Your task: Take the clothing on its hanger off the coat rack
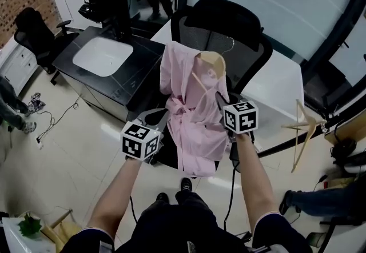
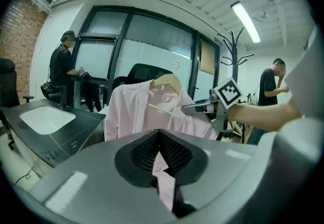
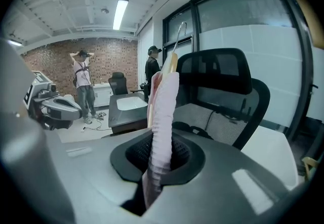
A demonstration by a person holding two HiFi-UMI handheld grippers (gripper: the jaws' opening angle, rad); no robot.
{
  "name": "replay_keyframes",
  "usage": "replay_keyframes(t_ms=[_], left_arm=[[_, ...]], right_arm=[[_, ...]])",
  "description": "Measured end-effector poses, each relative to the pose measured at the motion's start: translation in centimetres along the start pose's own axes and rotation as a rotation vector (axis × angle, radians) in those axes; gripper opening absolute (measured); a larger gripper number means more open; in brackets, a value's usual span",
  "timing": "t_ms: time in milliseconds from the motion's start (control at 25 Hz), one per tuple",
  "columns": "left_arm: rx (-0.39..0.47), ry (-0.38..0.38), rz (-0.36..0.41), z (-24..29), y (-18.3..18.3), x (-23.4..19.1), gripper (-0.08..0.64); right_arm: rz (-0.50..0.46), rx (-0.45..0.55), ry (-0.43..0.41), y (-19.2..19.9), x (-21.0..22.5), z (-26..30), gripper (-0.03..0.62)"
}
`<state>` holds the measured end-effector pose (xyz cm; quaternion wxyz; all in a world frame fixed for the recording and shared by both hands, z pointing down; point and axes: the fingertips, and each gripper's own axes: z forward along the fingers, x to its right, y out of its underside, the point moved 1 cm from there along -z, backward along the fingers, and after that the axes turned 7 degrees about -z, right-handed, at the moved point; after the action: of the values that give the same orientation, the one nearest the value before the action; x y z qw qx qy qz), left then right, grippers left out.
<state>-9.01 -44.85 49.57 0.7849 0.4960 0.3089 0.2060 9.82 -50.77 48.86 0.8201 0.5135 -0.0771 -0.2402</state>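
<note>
Shirt (image 1: 194,126): pinched by left hand-held gripper (image 1: 162,122) at 9 o'clock, right hand-held gripper (image 1: 220,100) at 2. Hanger (image 1: 213,63) could slip free, as we seemingly held cloth only.

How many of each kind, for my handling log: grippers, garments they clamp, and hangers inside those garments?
pink shirt: 1
wooden hanger inside it: 1
grippers: 2, the left gripper and the right gripper, each shut on the pink shirt
Total: 4
</note>
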Motion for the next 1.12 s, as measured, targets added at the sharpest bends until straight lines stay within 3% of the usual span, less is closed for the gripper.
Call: replay_keyframes(t_ms=[240, 720, 1120], left_arm=[[-0.057, -0.015, -0.028, 1.0, 3.4, -0.3, 0.012], [-0.087, -0.025, -0.115, 1.4, 7.1, -0.5, 0.012], [-0.118, -0.043, -0.141, 1.1, 9.2, -0.2, 0.012]], right_arm=[[0.044, -0.028, -0.014, 4.4, -1.1, 2.0, 0.018], [0.098, -0.104, -0.026, 12.1, -3.4, 6.8, 0.018], [0.094, -0.27, -0.064, 17.8, -5.5, 9.9, 0.025]])
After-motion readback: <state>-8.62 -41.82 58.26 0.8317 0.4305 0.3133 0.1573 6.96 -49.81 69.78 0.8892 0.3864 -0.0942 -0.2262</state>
